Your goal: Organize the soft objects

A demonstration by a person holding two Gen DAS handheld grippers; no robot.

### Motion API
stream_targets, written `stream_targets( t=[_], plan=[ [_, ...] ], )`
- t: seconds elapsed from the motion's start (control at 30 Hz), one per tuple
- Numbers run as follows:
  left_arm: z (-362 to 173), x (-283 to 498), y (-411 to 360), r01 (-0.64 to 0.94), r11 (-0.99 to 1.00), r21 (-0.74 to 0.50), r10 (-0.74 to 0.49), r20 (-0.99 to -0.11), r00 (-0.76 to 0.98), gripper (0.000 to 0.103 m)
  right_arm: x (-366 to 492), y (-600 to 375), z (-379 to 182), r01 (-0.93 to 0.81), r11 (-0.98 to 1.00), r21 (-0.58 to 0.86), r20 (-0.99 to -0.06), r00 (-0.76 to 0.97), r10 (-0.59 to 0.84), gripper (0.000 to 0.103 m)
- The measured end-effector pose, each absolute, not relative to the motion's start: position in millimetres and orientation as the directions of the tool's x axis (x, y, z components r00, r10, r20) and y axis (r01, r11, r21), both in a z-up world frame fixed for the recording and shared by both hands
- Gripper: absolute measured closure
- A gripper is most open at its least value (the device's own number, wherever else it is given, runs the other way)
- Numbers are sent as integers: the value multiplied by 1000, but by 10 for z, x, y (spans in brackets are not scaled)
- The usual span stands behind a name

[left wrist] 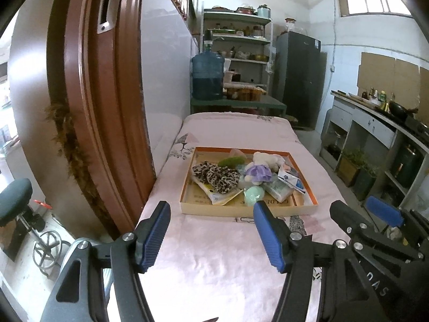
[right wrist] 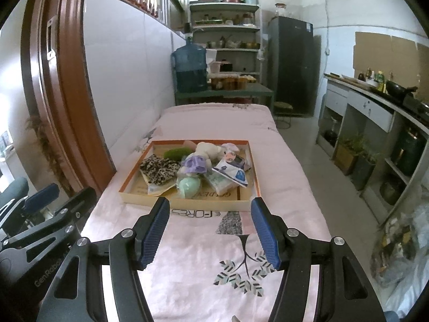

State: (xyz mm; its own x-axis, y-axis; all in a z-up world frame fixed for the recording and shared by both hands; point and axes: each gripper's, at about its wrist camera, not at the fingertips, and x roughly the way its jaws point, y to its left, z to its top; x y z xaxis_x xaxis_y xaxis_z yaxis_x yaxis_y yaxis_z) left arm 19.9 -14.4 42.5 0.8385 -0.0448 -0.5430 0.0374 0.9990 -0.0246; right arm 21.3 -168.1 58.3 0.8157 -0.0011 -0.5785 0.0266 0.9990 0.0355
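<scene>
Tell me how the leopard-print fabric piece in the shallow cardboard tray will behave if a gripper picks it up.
The leopard-print fabric piece looks crumpled and ruffled, so it will probably sag and drape rather than hold its shape. It seems light, so a pinch on one fold should lift it. It lies over a yellow-edged flat packet in the shallow cardboard tray, which might drag along.
</scene>
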Motion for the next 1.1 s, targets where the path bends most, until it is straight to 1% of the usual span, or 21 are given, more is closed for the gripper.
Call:
stream_targets(
  t=[1.1],
  plan=[
    [443,148,-133,32,999,-22,-39,-540,841,39,176,-1635,578,15,999,45,-585,811,14,38]
  ],
)
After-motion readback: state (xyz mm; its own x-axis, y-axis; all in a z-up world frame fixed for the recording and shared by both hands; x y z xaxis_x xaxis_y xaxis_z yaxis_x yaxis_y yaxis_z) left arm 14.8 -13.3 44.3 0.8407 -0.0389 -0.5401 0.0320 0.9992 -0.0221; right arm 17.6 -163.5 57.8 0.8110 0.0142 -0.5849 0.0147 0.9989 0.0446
